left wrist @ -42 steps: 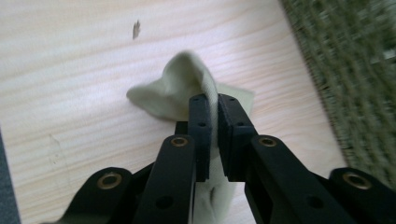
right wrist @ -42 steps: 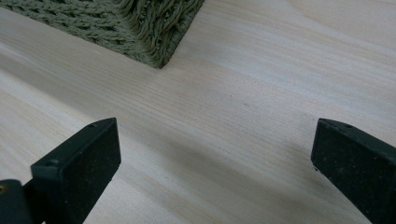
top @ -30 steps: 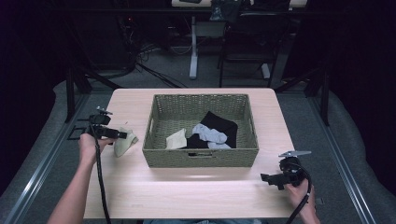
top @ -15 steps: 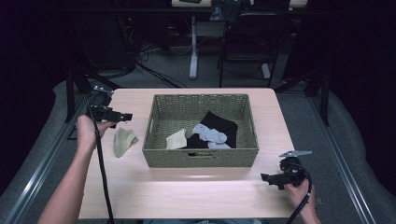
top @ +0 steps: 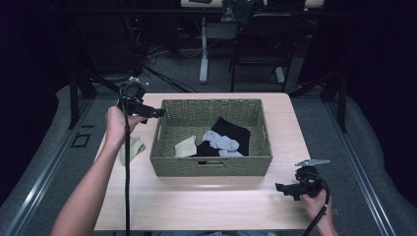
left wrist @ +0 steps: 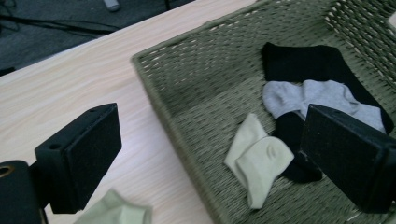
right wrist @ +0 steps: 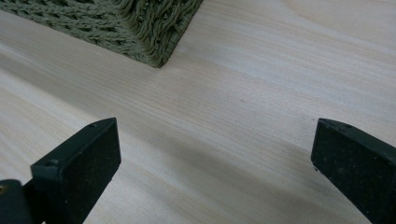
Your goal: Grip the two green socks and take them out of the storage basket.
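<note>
My left gripper hangs above the table by the left rim of the woven basket. Its jaws have just been opening and stand wide with nothing between them. Below it a pale green sock lies on the table, left of the basket. In the left gripper view, the gripper looks down into the basket at a second pale green sock, a grey sock and a black sock. My right gripper rests open near the front right edge, empty.
The wooden table has bare room in front of the basket and along its right side. The basket's corner lies a little ahead of the right gripper. Chairs, stands and cables crowd the dark floor behind the table.
My left gripper has risen off the pale green sock on the table and moved back and right toward the basket's rim, jaws wider. The right gripper has stayed put.
</note>
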`<state>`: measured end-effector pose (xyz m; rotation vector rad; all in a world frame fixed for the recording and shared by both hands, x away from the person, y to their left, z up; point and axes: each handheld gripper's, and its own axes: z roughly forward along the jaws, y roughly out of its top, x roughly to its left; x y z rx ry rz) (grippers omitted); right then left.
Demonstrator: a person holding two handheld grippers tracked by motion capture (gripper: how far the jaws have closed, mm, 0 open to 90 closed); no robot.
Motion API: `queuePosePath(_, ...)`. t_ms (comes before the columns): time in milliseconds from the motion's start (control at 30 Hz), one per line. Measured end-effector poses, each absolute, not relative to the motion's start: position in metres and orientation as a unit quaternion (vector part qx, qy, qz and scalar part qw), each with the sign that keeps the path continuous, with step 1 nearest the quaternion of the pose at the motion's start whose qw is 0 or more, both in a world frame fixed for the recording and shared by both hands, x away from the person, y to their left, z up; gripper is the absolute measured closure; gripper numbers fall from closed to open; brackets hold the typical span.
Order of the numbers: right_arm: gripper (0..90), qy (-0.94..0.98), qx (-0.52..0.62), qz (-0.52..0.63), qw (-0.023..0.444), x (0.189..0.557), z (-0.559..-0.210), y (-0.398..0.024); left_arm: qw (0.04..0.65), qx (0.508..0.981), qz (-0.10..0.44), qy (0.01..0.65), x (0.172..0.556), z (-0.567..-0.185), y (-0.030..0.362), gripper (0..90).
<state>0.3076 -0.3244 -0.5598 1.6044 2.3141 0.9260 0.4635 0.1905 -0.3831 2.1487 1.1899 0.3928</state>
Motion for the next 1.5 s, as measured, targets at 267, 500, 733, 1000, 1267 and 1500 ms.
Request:
queuePosePath(267,0.8,0.779,0.536,0.311,0.092,0.308,-0.559,-0.323,0.305,0.839,0.137,0.429,0.476,-0.4,0.147,5.1)
queuePosePath(500,0.8,0.782,0.533,0.31,0.092,0.311,-0.558,-0.319,0.29,0.851,0.123,0.42,0.484,-0.423,0.122,5.6)
queuePosePath(733,0.8,0.783,0.531,0.31,0.095,0.311,-0.557,-0.318,0.273,0.858,0.11,0.422,0.494,-0.451,0.107,7.2)
queuePosePath(1000,0.8,0.784,0.53,0.308,0.095,0.31,-0.557,-0.318,0.252,0.864,0.094,0.425,0.504,-0.482,0.095,12.8)
queuePosePath(1267,0.8,0.783,0.531,0.308,0.096,0.31,-0.557,-0.319,0.225,0.872,0.07,0.429,0.513,-0.507,0.084,22.1)
queuePosePath(1500,0.8,0.782,0.533,0.307,0.098,0.31,-0.557,-0.319,0.197,0.878,0.055,0.433,0.519,-0.518,0.081,29.3)
